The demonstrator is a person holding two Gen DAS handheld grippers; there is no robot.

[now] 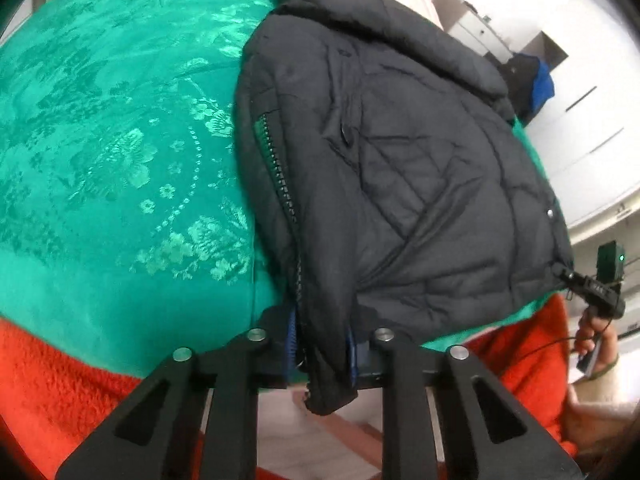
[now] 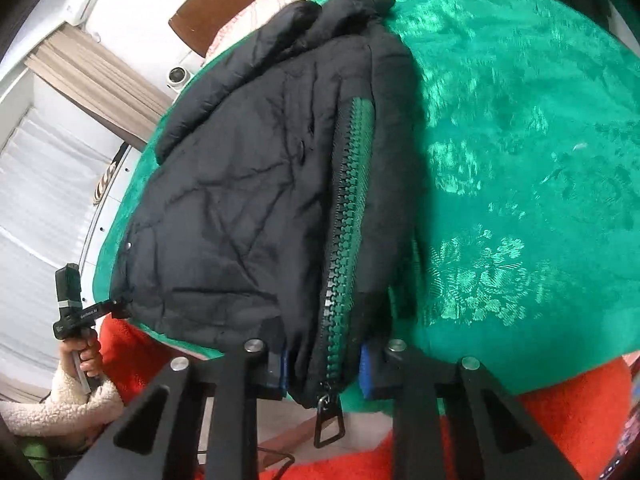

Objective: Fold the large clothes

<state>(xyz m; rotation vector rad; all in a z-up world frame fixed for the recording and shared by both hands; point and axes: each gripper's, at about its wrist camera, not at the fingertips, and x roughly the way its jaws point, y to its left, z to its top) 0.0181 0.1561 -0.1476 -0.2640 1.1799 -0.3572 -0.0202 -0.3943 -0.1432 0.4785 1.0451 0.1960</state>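
A dark quilted jacket (image 1: 400,160) lies folded on a green patterned bedspread (image 1: 120,140), collar at the far end. In the left wrist view my left gripper (image 1: 322,354) is shut on the near hem beside the zipper (image 1: 280,176). At the hem's right corner a hand holds the right gripper (image 1: 562,272), which is pinching that corner. In the right wrist view my right gripper (image 2: 325,370) is shut on the jacket (image 2: 240,200) hem at the green-taped zipper (image 2: 340,240), with the puller (image 2: 328,420) hanging below. The left gripper (image 2: 120,306) grips the hem's left corner.
A red fleece blanket (image 1: 60,380) covers the near edge of the bed below the bedspread (image 2: 520,160). White cabinets (image 1: 580,140) stand beyond the jacket in the left wrist view. A curtain (image 2: 88,68) and a wooden headboard (image 2: 224,8) are at the far left. A hand in a cream fleece sleeve (image 2: 84,356) holds the left gripper.
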